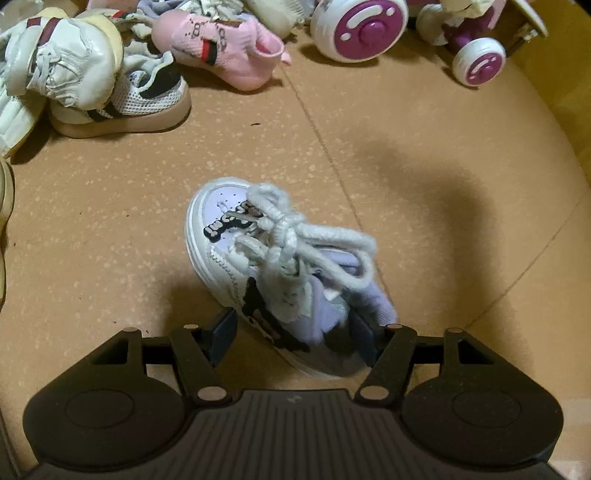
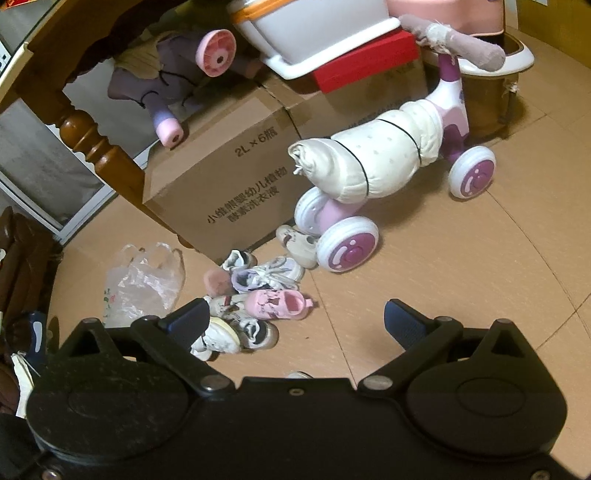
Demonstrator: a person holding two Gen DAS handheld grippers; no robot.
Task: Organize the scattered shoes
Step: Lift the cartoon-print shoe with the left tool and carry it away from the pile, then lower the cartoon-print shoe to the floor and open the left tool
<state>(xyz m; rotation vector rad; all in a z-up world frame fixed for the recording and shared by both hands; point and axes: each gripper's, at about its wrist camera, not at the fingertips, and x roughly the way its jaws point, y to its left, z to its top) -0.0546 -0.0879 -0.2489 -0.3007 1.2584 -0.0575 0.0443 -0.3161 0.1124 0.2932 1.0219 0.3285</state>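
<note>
Your left gripper (image 1: pixel 295 328) has its jaws clamped on the lilac sneaker (image 1: pixel 258 258). Your right gripper (image 2: pixel 295 321) has its jaws apart; they hold nothing above the shoe pile (image 2: pixel 255 299).

**A cluttered corner on tan floor tiles**

The floor (image 2: pixel 461 266) is tan speckled tile with thin seams, lit warmly from above so that soft shadows fall across it. At far left stands a turned wooden table leg (image 2: pixel 92 144) under a table edge. Behind it cardboard boxes (image 2: pixel 229 184) with printed Chinese text sit against the back, stacked with a red box (image 2: pixel 365 59) and a white plastic tub (image 2: pixel 314 33). A child's purple-and-white ride-on toy (image 2: pixel 406 158) stands at right; a crumpled clear plastic bag (image 2: pixel 144 280) lies near left.
</note>
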